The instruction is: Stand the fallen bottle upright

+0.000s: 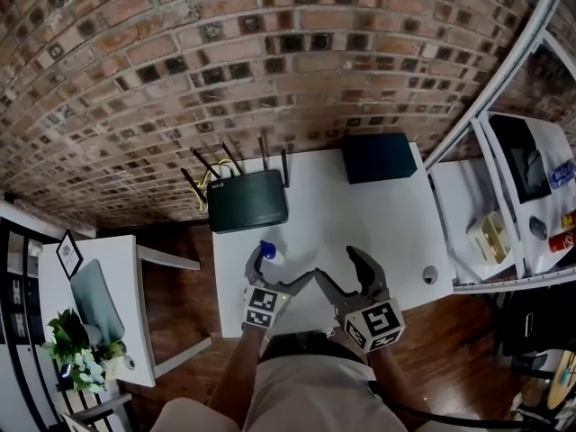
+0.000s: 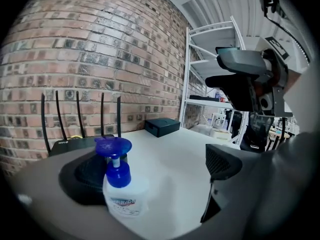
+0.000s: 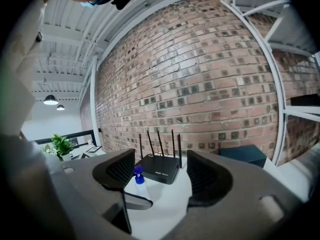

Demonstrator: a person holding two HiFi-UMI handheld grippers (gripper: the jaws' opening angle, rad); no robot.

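Bottle [image 1: 264,252] is upright on the white table [image 1: 360,214], blue pump cap on top, at the near-left part of the tabletop. It sits inside the left gripper [image 1: 281,266], close against the left-side jaw and well apart from the other jaw. Left gripper jaws are spread wide. Can't tell whether the left pad touches the bottle.

Right gripper [image 1: 340,268] is just right of the left one, held over the near table edge. Its jaws are apart with nothing between them. The bottle is left of it and farther out.

Left gripper view: the bottle [image 2: 122,189] is large and close, with its label facing the camera, right in front of the left pad [image 2: 85,179]. The right pad has bare table in front of it. The right gripper's body hangs at upper right, and a white shelf rack [image 2: 210,69] stands at far right.

Right gripper view: the bottle [image 3: 139,181] is small and seen through the jaw gap near the left pad. The black router [image 3: 159,166] with upright antennas is behind it, and the dark box [image 3: 243,155] is to the far right against the brick wall [image 3: 200,74]. A plant [image 3: 61,145] shows at left.

Only the head view shows both grippers together, plus the side table at left.
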